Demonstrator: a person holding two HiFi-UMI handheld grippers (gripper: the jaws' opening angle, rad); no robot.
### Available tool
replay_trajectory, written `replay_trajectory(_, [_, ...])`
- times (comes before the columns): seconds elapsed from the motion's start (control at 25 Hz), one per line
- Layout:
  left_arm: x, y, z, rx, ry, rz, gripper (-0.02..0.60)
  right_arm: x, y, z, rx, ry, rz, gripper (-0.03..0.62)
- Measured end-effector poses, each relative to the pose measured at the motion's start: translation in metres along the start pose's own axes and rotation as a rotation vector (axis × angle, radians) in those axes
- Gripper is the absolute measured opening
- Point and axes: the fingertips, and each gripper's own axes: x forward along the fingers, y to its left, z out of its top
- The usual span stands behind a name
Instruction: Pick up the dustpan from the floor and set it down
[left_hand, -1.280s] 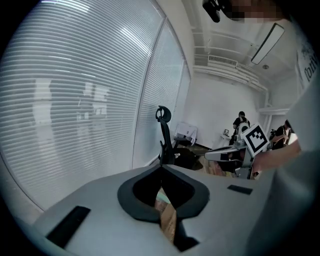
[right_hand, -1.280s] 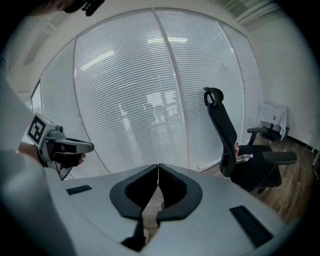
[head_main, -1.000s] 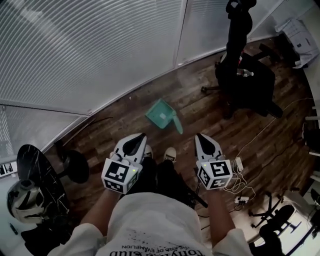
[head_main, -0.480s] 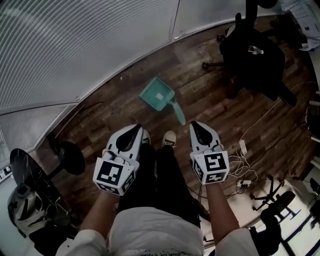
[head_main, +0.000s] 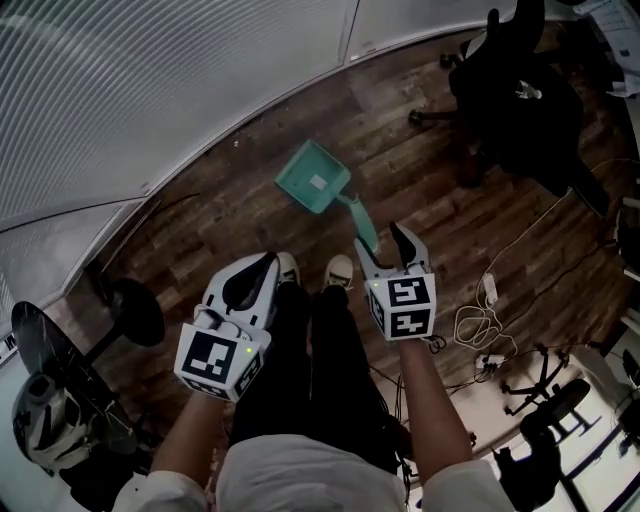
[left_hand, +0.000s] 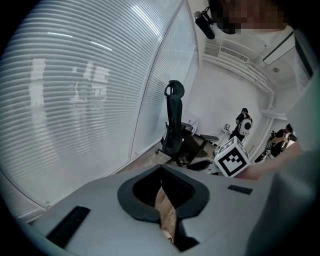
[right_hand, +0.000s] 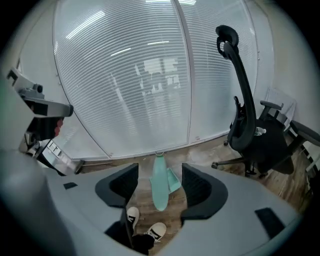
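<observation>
Jaws on our right gripper (head_main: 385, 250) stand wide apart, having just been opening. The slim handle (right_hand: 159, 187) of the dustpan (head_main: 315, 185) shows in the gap between them, touched by neither pad. Our left gripper (head_main: 262, 265) has its jaws drawn together with nothing in them. We count one dustpan, teal and smooth like plastic: a flat, squarish tray with a long rounded handle. It lies on the dark wood-plank floor (head_main: 230, 215), just ahead of our two white shoes (head_main: 340, 272). One black office chair (head_main: 520, 100) stands well apart at the right. Finely ribbed blinds (head_main: 150, 90) line the wall beyond.
</observation>
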Motion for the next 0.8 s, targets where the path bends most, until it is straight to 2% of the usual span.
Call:
replay_trajectory(0.24, [0.016,-0.001,-0.012,-0.014,0.02,-0.03,0.023,0.037,0.003,-0.026,-0.086,0.111,0.02,0.295])
replay_trajectory(0.52, [0.021,-0.003,-0.029,-0.042,0.037,-0.04,0.023,0.068,0.006,-0.038,-0.084,0.177,0.06,0.295])
replay_trajectory(0.8, [0.016,0.002,-0.024,-0.066,0.026,-0.028,0.023,0.085,0.005,-0.051,-0.06,0.242,0.062,0.295])
